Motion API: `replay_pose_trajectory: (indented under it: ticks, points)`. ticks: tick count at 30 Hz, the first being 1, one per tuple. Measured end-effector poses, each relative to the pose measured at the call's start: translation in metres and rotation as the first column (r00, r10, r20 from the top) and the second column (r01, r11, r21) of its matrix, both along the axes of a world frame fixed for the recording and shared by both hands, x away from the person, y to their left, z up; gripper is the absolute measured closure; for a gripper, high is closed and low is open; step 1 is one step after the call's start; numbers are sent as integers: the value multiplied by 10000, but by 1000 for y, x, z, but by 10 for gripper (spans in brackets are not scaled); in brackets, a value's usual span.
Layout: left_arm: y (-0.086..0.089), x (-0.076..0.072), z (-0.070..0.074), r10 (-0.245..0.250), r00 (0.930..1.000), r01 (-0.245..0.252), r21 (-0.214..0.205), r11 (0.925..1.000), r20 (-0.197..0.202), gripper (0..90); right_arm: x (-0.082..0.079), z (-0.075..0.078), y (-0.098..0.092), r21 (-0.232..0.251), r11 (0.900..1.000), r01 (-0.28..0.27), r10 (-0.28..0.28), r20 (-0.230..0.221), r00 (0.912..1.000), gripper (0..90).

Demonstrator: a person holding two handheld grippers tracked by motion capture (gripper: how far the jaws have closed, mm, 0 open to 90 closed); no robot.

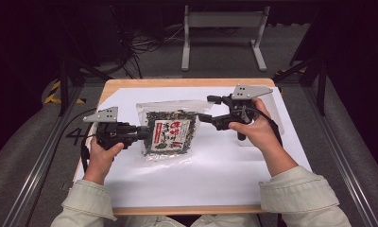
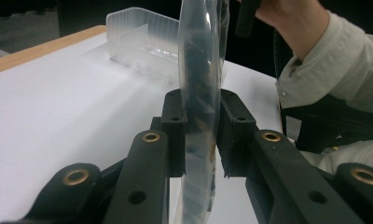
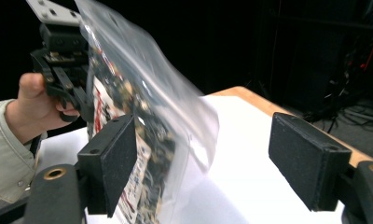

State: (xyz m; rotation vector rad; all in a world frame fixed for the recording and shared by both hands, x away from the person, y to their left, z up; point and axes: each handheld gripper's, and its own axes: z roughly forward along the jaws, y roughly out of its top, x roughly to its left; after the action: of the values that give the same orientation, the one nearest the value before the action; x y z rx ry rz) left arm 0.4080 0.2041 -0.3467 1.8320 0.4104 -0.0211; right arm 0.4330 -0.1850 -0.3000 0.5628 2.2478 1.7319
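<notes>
A clear plastic bag (image 1: 168, 130) of dark dried food with a red and white label hangs above the white sheet. My left gripper (image 1: 143, 132) is shut on its left edge; in the left gripper view the pads (image 2: 175, 126) press the bag (image 2: 201, 56) edge-on between them. My right gripper (image 1: 204, 109) stands open at the bag's upper right corner. In the right gripper view the bag (image 3: 142, 93) lies beside the left pad (image 3: 119, 158), while the right pad (image 3: 306, 158) stands far off it. Behind the bag, the left gripper (image 3: 63, 51) is visible.
A white sheet (image 1: 201, 170) covers the wooden table (image 1: 187, 82). A clear plastic tray (image 2: 138, 37) stands at the table's right side, behind my right hand (image 1: 253, 130). A metal stand (image 1: 222, 21) is on the floor beyond the table.
</notes>
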Motion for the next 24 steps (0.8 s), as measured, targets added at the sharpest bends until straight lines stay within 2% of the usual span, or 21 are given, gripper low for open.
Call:
replay_pose_trajectory:
  ticks: [3, 6, 9, 15, 18, 24]
  points:
    - [1, 0, 0, 12, 10000, -12, -52, 10000, 9, 750, 3, -7, 4, 164, 9998, -113, 115, -86, 9999, 237]
    - [1, 0, -1, 0, 10000, 0, -97, 10000, -5, 750, 5, -12, 7, 145, 9997, -198, 200, -96, 9998, 236]
    - [0, 0, -1, 16, 10000, -16, -69, 10000, 1, 750, 9, -18, 13, -88, 9992, -386, 385, -138, 9992, 231]
    - [-1, -1, 0, -58, 10000, 59, -120, 9999, 64, 750, 14, -24, 24, 12, 9967, -809, 809, -281, 9963, 234]
    - [-1, -1, 0, -99, 9999, 99, -213, 9997, -26, 750, 16, -26, 27, 362, 9935, -1075, 1090, -424, 9931, 257]
    - [-1, -2, 0, -163, 9999, 163, -263, 9995, -6, 750, 13, -26, 35, 591, 9863, -1542, 1565, -370, 9870, 307]
